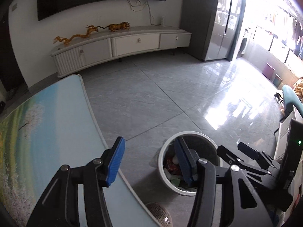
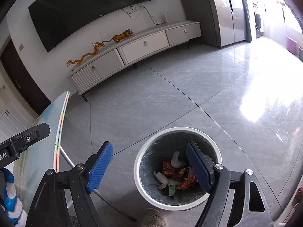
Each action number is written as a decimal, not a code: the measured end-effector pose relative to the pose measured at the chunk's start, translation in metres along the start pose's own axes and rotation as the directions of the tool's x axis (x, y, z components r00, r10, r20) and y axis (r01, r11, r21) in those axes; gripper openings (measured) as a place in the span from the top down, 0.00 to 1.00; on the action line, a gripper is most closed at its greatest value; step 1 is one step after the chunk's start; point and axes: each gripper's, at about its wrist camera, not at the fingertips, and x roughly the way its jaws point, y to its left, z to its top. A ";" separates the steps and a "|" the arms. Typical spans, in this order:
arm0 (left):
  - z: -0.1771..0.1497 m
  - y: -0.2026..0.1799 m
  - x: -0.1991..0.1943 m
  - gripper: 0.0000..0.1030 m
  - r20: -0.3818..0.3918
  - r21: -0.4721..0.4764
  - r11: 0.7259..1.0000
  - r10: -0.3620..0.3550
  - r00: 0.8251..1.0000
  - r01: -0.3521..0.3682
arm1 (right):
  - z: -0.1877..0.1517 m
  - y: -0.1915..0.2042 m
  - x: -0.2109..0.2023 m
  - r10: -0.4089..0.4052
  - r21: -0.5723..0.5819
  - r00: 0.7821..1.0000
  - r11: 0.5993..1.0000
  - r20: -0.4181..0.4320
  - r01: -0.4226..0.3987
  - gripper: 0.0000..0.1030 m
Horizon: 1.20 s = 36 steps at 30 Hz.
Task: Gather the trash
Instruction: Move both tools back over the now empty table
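Grey tile floor [image 2: 170, 94]; white bin [image 2: 140, 170] beside glass table [image 1: 56, 123].

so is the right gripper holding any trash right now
No, the right gripper is open with nothing between its blue pads, above the trash bin that holds wrappers.

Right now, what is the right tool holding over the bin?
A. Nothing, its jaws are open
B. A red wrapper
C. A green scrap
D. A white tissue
A: the right tool stands open and bare above the bin; the wrappers and tissue already lie inside it.
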 end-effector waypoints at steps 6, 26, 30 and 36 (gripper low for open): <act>-0.019 0.049 -0.057 0.45 0.097 -0.058 0.985 0.168 0.981 -0.162 | -0.006 0.065 -0.017 0.051 -0.110 0.998 0.993 0.026 -0.047 0.15; -0.094 0.147 -0.197 0.03 0.258 -0.318 0.873 0.455 0.852 -0.369 | -0.039 0.181 -0.068 0.154 -0.324 0.978 0.941 0.141 -0.101 0.00; -0.103 0.153 -0.212 0.02 0.272 -0.347 0.858 0.479 0.835 -0.379 | -0.044 0.190 -0.072 0.165 -0.344 0.975 0.933 0.151 -0.105 0.00; -0.114 0.163 -0.222 0.02 0.272 -0.380 0.833 0.515 0.813 -0.402 | -0.049 0.198 -0.077 0.172 -0.354 0.972 0.929 0.160 -0.106 0.00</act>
